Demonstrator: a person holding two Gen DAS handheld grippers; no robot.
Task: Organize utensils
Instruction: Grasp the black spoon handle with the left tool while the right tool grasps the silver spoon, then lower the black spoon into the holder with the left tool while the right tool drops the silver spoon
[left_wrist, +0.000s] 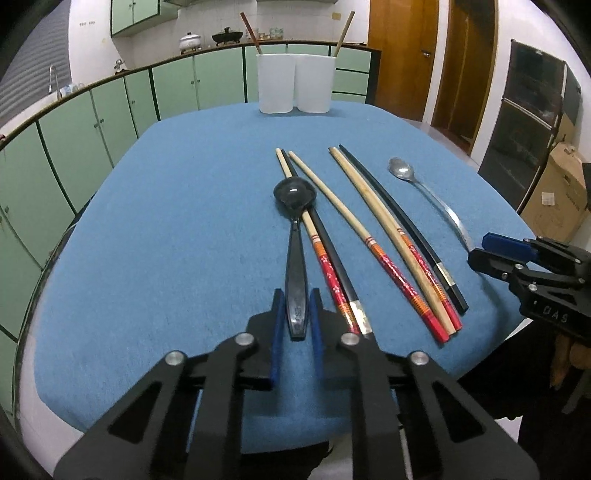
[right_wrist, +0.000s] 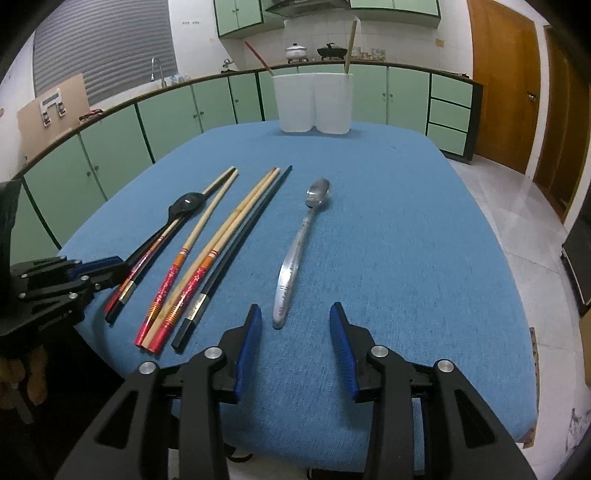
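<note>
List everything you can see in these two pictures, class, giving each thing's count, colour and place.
Table: one, blue cloth, under everything.
Tubs: two, white, touching, far edge; one chopstick standing in each.
Loose chopsticks: six; four wooden with red ends, two black, lying mid-table.
Black spoon: one, resting across the leftmost chopsticks.
Metal spoon: one, silver, right of the chopsticks.
Cupboards: green, behind the table.
Pots: one white, one black, on the counter.
Left gripper: black and blue, straddling the black spoon's handle.
Right gripper: open, by the metal spoon's handle.
</note>
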